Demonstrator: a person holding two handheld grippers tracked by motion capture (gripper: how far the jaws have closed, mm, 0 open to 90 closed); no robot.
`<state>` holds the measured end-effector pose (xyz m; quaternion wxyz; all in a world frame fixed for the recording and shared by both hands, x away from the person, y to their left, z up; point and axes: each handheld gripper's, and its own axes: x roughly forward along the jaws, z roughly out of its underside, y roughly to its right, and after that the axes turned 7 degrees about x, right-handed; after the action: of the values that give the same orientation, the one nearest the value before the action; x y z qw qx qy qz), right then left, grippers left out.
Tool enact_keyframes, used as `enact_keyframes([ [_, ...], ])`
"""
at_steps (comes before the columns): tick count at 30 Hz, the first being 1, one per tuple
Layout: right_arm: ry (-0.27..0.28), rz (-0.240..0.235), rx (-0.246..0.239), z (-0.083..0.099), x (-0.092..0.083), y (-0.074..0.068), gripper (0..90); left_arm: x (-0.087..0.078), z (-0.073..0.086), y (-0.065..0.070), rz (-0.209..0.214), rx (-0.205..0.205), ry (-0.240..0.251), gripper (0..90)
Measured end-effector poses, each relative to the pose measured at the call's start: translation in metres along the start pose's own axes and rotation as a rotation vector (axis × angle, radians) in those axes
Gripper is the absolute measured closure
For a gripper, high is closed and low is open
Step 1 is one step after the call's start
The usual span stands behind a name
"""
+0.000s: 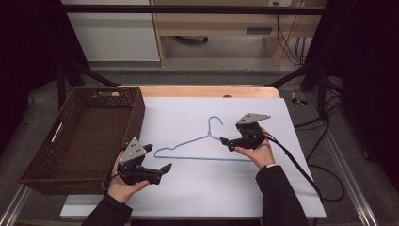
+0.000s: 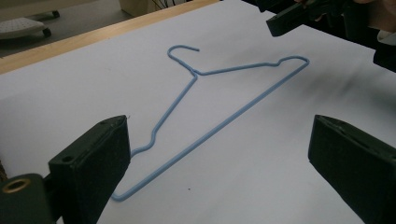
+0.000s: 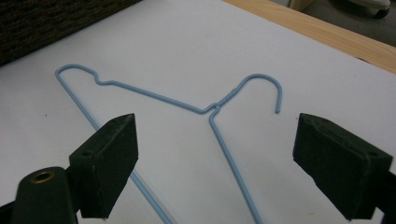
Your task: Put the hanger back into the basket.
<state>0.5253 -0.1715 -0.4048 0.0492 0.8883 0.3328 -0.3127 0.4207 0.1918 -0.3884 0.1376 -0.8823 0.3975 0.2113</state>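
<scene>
1. The blue wire hanger (image 1: 202,143) lies flat on the white surface (image 1: 202,188); thin wire may slip from the pads.
2. The right gripper (image 1: 225,141), jaws spread and empty, could push it sideways.
3. The left gripper (image 1: 159,160), jaws spread near the basket (image 1: 84,136), could miss the corner.

Left gripper (image 1: 159,159): held low in the person's left hand (image 1: 123,186), jaws spread wide, nothing between the pads. Right gripper (image 1: 225,141): gripped in the right hand (image 1: 258,151), jaws pointing leftward in the high view, standing apart, gap empty.
</scene>
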Motion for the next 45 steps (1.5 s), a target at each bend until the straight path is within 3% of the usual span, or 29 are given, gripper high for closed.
enact_keyframes([
  [6, -0.068, 0.009, -0.025, 0.0, 0.018, 0.003, 16.9, 0.003, 0.002, -0.001, 0.003, -0.002, -0.009, 5.4],
  [26, -0.183, 0.02, -0.034, 0.004, 0.058, 0.016, 33.6, 0.01, 0.005, -0.001, 0.013, -0.001, -0.033, 5.5],
  [28, -0.217, 0.035, -0.036, 0.007, 0.063, 0.017, 38.1, 0.01, 0.006, -0.001, 0.015, -0.001, -0.037, 5.5],
  [35, -0.259, 0.031, -0.029, 0.013, 0.075, 0.02, 50.5, 0.011, 0.006, -0.001, 0.014, 0.0, -0.038, 5.8],
  [38, -0.284, 0.033, -0.047, 0.016, 0.08, 0.023, 57.2, 0.012, 0.007, -0.001, 0.015, 0.0, -0.041, 6.0],
  [45, -0.28, 0.017, -0.048, 0.016, 0.078, 0.024, 69.8, 0.013, 0.007, 0.0, 0.017, 0.005, -0.05, 6.1],
])
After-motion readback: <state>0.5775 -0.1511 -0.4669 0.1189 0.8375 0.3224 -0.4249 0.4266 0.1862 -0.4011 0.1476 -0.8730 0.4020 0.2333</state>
